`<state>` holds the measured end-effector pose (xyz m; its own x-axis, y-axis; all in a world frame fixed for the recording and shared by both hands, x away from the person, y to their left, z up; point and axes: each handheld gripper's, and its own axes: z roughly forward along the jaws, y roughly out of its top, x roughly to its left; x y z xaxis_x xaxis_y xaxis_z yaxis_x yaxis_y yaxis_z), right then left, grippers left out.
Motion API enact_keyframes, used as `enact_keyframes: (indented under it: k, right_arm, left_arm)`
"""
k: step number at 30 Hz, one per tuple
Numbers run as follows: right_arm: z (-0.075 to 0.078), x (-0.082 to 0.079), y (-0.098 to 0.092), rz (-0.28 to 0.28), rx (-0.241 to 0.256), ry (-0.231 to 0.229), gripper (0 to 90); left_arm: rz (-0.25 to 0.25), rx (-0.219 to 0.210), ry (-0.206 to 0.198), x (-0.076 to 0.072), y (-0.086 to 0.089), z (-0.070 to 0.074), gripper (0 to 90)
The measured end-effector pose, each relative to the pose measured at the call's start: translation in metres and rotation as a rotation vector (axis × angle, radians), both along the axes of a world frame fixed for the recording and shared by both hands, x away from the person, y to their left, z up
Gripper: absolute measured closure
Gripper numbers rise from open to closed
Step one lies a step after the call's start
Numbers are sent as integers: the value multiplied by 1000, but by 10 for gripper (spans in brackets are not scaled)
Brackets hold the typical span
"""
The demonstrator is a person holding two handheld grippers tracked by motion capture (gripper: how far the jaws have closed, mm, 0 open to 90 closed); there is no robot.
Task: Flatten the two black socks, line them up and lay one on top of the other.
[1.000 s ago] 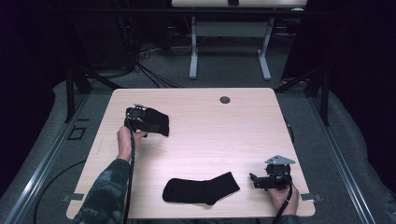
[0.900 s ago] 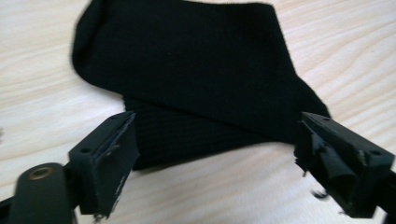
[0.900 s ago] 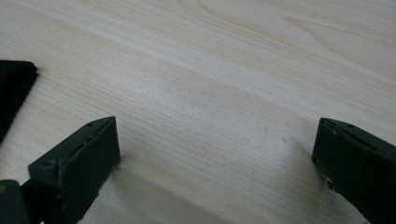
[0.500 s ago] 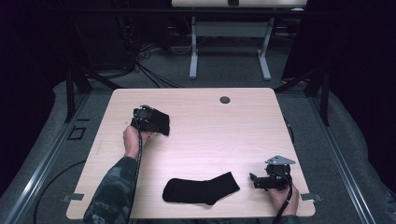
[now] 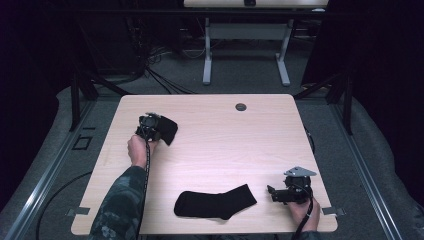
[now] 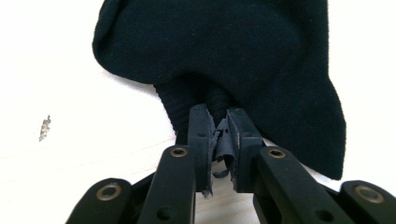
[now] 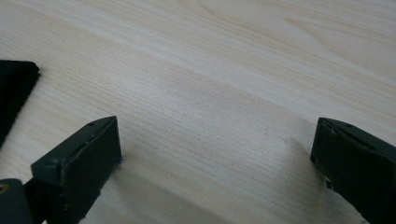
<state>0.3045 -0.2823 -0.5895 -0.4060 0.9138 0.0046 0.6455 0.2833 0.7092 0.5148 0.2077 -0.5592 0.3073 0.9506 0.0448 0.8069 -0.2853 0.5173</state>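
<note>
We are pinching the crumpled sock [image 6: 224, 51] with the left gripper [image 6: 218, 135] clamped on its ribbed cuff, lifting slowly, while the right gripper [image 7: 215, 154] is waiting wide open, holding nothing.

Left gripper [image 6: 218, 135] far out at table's left, jaws pinched nearly together. Right gripper [image 7: 215, 154] low near front edge, jaws spread wide.

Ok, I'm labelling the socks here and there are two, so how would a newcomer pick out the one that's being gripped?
Start at the wooden table and look to its far left part, where the left gripper is. The gripped sock is the bunched black one pinched by its ribbed edge in those jaws. The other sock lies flat and spread out near the front edge, touched by nothing.
</note>
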Motion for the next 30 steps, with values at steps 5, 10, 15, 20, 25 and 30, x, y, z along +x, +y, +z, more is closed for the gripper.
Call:
enact_keyframes:
  k: [5, 10, 15, 20, 25, 30]
  right_arm:
    - [0, 0, 0, -1, 0, 0, 11]
    - [0, 0, 0, -1, 0, 0, 11]
    - [0, 0, 0, -2, 0, 0, 11]
    - [0, 0, 0, -3, 1, -1, 11]
    - [0, 0, 0, -3, 0, -1, 11]
    - [0, 0, 0, -3, 0, -1, 11]
  left_arm:
    - [1, -56, -3, -3, 7, 1, 840]
    - [-10, -96, -38, -10, 13, 5, 846]
    - [-27, -116, -42, -17, 16, 9, 845]
    - [-35, -105, -16, -25, 19, 6, 790]
    - [-34, -141, -35, -32, 18, 17, 528]
    - [-34, -131, -57, -22, 9, 23, 414]
